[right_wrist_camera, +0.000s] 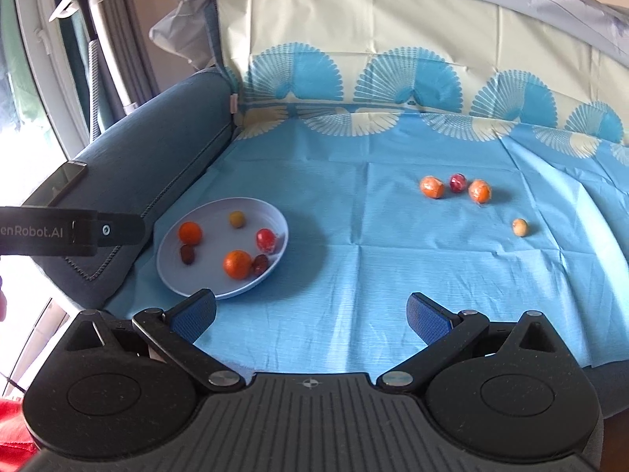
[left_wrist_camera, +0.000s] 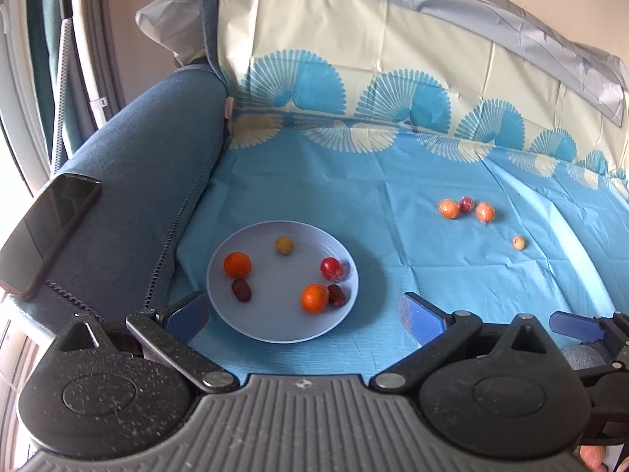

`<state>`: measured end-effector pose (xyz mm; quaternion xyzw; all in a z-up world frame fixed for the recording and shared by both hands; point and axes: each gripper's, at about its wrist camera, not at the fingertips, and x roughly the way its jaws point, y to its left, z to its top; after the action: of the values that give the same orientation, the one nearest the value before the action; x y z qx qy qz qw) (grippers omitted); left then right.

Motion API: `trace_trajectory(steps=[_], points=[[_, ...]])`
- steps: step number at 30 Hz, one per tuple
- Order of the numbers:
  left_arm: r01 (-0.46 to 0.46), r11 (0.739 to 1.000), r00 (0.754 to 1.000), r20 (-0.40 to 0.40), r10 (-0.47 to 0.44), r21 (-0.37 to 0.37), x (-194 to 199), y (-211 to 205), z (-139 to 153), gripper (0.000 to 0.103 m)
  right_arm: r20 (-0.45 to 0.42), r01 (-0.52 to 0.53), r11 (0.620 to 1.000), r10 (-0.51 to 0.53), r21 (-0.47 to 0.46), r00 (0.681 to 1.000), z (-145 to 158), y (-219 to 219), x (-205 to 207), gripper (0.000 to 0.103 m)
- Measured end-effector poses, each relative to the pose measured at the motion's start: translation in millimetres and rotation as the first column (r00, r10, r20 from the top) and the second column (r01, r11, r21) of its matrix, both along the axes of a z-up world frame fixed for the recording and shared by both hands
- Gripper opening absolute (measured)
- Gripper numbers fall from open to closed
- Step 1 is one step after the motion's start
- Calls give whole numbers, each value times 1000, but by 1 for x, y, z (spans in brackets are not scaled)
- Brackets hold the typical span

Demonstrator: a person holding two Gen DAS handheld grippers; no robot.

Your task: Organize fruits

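Observation:
A pale blue plate [left_wrist_camera: 251, 326] [right_wrist_camera: 173, 271] lies on the blue cloth and holds several fruits: two oranges [left_wrist_camera: 237, 264] [left_wrist_camera: 314, 297], a red fruit [left_wrist_camera: 332, 268], two dark dates [left_wrist_camera: 241, 290] and a small yellow fruit [left_wrist_camera: 284, 245]. On the cloth to the right lie two wrapped oranges [left_wrist_camera: 449, 209] [left_wrist_camera: 484, 212] [right_wrist_camera: 431, 187], a dark red fruit [left_wrist_camera: 466, 204] [right_wrist_camera: 457, 182] and a small pale fruit [left_wrist_camera: 518, 242] [right_wrist_camera: 520, 227]. My left gripper [left_wrist_camera: 304, 316] is open and empty just before the plate. My right gripper [right_wrist_camera: 312, 316] is open and empty over bare cloth.
A blue sofa armrest [left_wrist_camera: 137, 181] rises left of the plate, with a dark phone [left_wrist_camera: 47, 232] lying on it. The patterned cloth runs up the backrest [left_wrist_camera: 393, 59]. Part of the right gripper [left_wrist_camera: 582, 326] shows at the left view's right edge.

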<state>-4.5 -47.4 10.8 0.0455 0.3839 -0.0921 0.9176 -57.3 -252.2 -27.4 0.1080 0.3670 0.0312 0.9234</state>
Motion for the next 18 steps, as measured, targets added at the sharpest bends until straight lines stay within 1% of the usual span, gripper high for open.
trace_trajectory(steps=[6, 10, 15, 18], points=[[38, 999, 999, -21, -38, -2, 16, -28, -5, 103, -5, 54, 999, -54, 3, 999, -9, -20, 5, 102], [56, 998, 998, -33, -56, -2, 36, -54, -13, 103, -4, 112, 994, -112, 2, 994, -17, -45, 13, 102], [91, 996, 994, -54, -91, -4, 75, -96, -26, 103, 6, 188, 981, -188, -38, 982, -31, -87, 39, 102], [120, 993, 991, -66, -120, -9, 104, -126, -35, 103, 18, 219, 973, -218, -73, 976, -43, -116, 64, 102]])
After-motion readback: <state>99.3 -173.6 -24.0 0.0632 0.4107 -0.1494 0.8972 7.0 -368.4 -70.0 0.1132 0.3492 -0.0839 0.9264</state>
